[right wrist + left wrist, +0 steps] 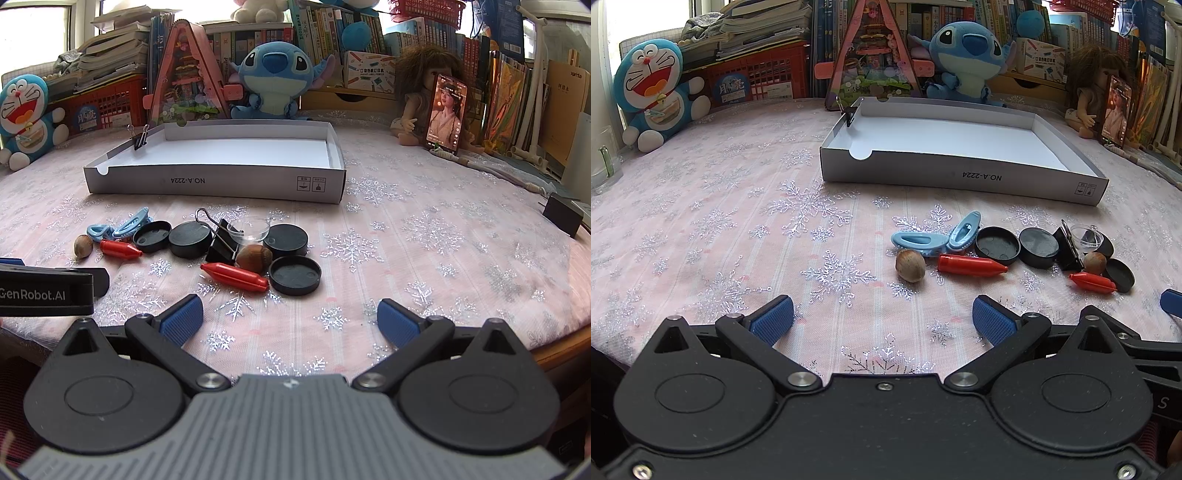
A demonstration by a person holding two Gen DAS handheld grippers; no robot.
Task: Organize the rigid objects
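Several small hard things lie huddled on the snowflake cloth (424,236), just short of the shallow white box (221,181) that is presumably meant to receive them. Two red bullet-shaped pieces (233,277) (120,249) are light, stiff and tapered; they would likely roll, so a pinch across the thick middle looks safest. Four black round caps (294,274) (285,236) (190,235) (151,236) are low and smooth, best taken across the rim. Two nuts (253,257) (82,246) are round and may squirt out of a hard squeeze. A clear plastic dish (248,228) seems the slipperiest and most easily cracked. One black binder clip (221,244) offers its folded body or wire handles, and the blue hair clip (122,226) is springy (hold its spine). A second binder clip (139,139) is already clamped on the box's wall.

Both tools hover near the heap: the right gripper (290,317) and the left gripper (882,315) stand wide apart at the jaws, holding nothing. Plush toys (275,79) and books line the back.
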